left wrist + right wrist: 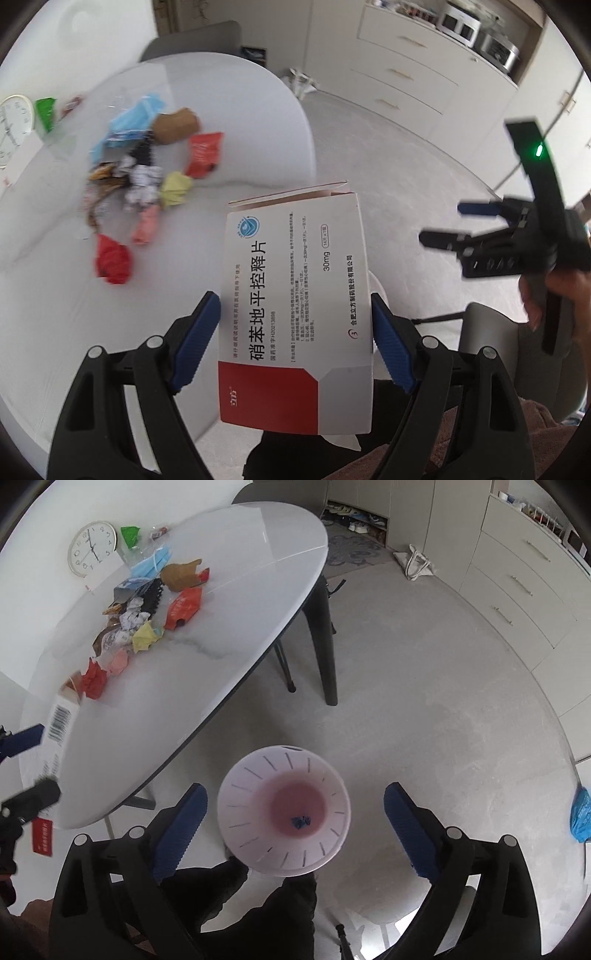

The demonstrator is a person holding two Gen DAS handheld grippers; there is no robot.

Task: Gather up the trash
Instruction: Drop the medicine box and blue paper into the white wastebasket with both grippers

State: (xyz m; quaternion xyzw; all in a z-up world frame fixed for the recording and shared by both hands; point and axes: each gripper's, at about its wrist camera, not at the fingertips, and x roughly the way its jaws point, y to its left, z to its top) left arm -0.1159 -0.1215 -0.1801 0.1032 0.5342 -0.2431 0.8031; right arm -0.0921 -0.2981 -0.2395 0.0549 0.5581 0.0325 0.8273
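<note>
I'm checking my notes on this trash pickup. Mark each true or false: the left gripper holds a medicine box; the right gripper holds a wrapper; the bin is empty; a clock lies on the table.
1. The left gripper holds a medicine box. True.
2. The right gripper holds a wrapper. False: its jaws stand open with nothing between them.
3. The bin is empty. False: a small blue scrap lies at its bottom.
4. A clock lies on the table. True.
</note>
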